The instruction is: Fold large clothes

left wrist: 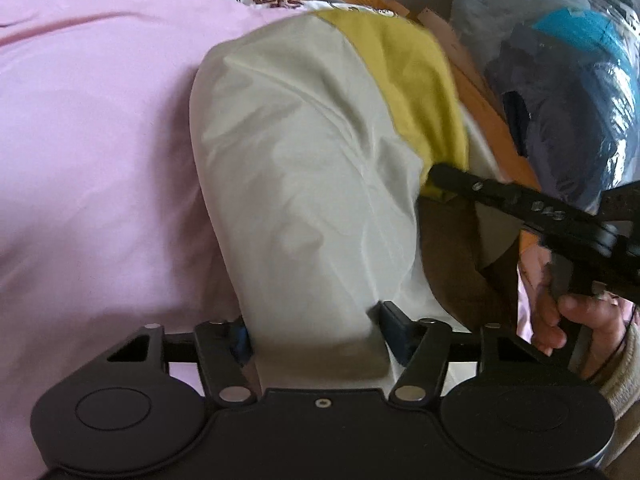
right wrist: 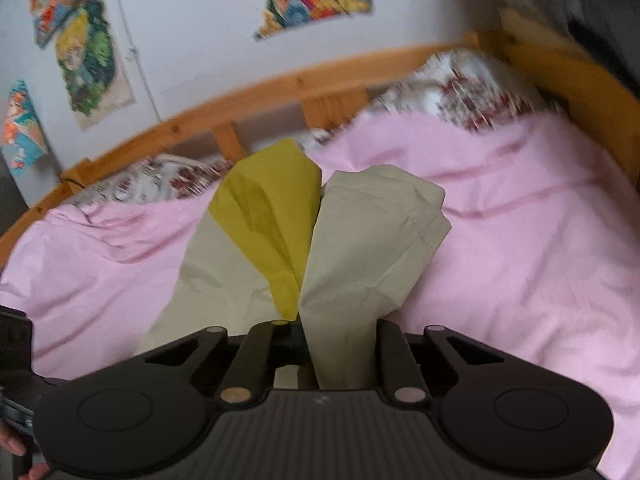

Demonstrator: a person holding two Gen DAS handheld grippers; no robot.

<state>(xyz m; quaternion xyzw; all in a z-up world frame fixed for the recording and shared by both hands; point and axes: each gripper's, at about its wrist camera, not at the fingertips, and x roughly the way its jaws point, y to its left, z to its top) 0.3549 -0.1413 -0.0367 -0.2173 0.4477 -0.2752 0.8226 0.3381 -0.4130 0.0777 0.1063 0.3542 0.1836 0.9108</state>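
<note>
Now both grippers, left gripper (left wrist: 316, 334) and right gripper (right wrist: 340, 344), pinch the garment (left wrist: 304, 184).

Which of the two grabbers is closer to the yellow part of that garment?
Right. The right gripper pinches the garment at the yellow part, while the left gripper holds the garment's pale grey end, away from the yellow.

A garment (right wrist: 360, 240) rises off the sheet (right wrist: 520, 240) on the bed, its near edge gathered between the fingers of the left gripper (left wrist: 316, 332) and of the right gripper (right wrist: 332, 340), which enters the left wrist view from the right. Pillows (right wrist: 460, 88) lie behind the sheet against the bed's rail (right wrist: 280, 88). Posters (right wrist: 92, 52) hang on the wall behind the rail, and a bag of clothes (left wrist: 560, 80) stands beyond the bed's right edge.
</note>
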